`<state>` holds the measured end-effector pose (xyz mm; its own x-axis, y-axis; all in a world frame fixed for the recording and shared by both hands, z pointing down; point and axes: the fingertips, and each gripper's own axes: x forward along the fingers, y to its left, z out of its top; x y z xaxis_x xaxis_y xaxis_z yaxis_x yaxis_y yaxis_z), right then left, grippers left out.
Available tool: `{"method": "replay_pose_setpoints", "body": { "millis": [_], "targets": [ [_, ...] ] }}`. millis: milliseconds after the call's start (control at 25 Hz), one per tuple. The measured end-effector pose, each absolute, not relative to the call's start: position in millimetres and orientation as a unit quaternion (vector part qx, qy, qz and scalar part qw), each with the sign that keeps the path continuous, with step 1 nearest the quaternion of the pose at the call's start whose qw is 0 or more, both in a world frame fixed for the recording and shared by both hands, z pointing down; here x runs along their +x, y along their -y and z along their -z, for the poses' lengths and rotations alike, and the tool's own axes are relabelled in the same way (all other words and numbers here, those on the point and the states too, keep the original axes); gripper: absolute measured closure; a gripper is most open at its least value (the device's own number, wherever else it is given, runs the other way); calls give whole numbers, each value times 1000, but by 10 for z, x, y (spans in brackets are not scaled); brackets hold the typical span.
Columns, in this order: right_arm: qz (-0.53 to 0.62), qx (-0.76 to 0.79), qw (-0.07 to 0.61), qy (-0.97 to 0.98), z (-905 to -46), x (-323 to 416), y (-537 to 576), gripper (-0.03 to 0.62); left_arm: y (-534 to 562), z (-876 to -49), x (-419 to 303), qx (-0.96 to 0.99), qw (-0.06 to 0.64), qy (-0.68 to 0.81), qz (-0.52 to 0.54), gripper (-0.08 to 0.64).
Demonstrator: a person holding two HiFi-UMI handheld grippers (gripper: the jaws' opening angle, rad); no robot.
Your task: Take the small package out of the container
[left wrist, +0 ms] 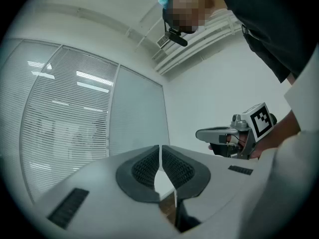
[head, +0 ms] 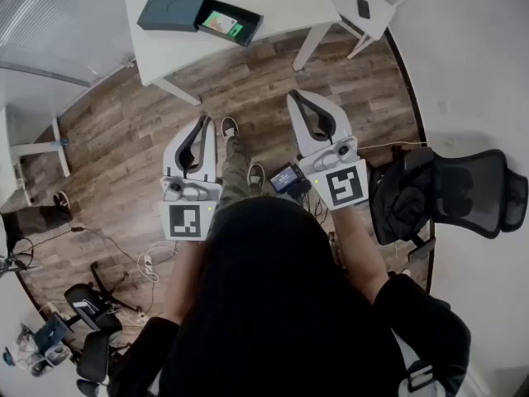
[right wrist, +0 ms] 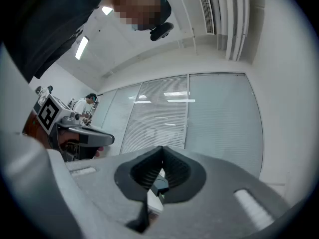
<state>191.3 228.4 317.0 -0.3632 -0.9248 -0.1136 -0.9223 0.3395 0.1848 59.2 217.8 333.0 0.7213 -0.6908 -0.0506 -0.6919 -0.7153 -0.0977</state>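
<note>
Open wood floor (head: 256, 81) separates the near edge of the white table (head: 281, 2) from the left gripper (head: 204, 121) and right gripper (head: 294, 97), both pinched together on nothing. On the table the dark container (head: 172, 11) lies slid open, the green small package (head: 223, 24) showing inside it.

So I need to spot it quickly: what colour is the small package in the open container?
The small package is green; head view shows it best.
</note>
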Motion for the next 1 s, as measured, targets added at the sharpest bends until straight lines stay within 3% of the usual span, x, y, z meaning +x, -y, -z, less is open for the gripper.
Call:
{"method": "replay_pose_setpoints", "body": {
  "millis": [240, 1000],
  "targets": [
    [98, 556, -34, 825, -3095, 1976, -2092, 595, -1943, -3331, 457, -919, 54, -389, -3, 535],
    [104, 532, 26, 840, -3248, 1772, -1440, 595, -1264, -3388, 380, -914, 45, -402, 7, 535]
  ]
}}
